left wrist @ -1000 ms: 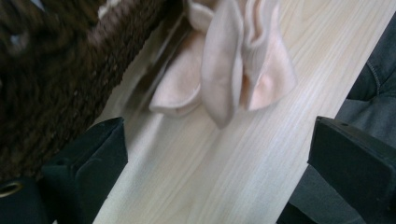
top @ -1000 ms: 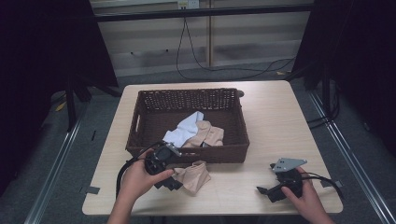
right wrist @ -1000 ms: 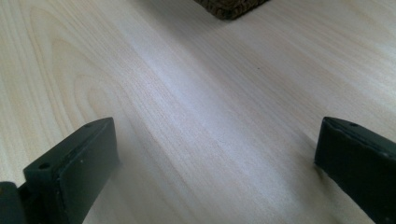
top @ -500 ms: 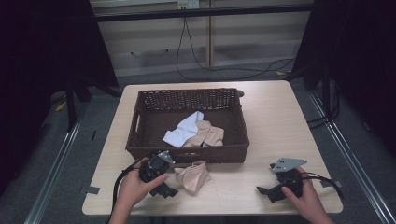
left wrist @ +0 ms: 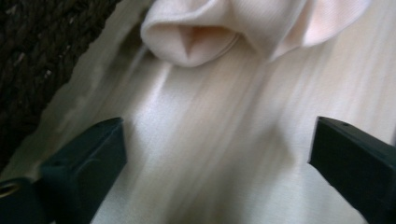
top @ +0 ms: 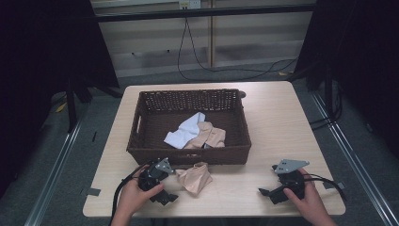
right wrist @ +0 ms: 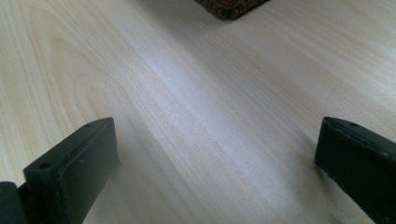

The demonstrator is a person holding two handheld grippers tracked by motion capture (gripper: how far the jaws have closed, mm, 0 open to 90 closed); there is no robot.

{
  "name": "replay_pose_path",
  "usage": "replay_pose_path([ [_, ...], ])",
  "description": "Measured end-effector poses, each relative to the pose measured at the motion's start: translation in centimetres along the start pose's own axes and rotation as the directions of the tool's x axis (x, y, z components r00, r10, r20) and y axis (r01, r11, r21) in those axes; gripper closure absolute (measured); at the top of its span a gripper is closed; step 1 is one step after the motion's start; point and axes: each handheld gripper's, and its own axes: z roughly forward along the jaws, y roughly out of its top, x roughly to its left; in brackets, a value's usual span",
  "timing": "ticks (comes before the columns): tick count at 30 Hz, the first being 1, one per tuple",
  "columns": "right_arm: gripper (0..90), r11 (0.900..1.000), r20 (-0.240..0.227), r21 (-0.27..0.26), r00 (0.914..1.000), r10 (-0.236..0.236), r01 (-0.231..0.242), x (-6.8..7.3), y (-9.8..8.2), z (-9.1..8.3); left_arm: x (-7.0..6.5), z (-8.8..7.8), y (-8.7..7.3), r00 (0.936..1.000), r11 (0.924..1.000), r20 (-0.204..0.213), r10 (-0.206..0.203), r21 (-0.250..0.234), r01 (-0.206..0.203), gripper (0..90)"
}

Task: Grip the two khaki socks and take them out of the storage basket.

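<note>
Step in hand: left tongs (top: 170,198) lining up on the beige cloth (top: 195,177), jaws wide apart, nothing held. Cloth lies crumpled on the tabletop (top: 277,122), just in front of the wicker basket (top: 141,123); more cloths inside. Next move likely calls for a short advance, then closing on the nearest fold. Right tongs (top: 262,192) idle low over bare wood, jaws apart, empty.

Dim room, lit table (top: 282,122); left gripper view motion-blurred
</note>
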Motion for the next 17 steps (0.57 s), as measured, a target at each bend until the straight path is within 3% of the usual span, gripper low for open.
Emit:
replay_pose_path([
  [5,0.0,1.000,0.000,0.000,1.0000,0.000,0.000,0.00,0.00,0.00,-0.22,0.44,-0.45,0.9977,0.9982,-0.050,0.046,-0.036,-0.048,0.4],
  [7,0.0,1.000,0.000,0.000,1.0000,0.000,0.000,0.00,0.00,0.00,-0.33,0.60,-0.72,0.9980,0.9957,-0.052,0.035,-0.084,-0.039,0.0],
  [17,0.0,1.000,0.000,0.000,1.0000,0.000,0.000,0.00,0.00,0.00,-0.40,0.63,-1.02,0.9978,0.9935,-0.064,0.018,-0.111,-0.025,0.0],
])
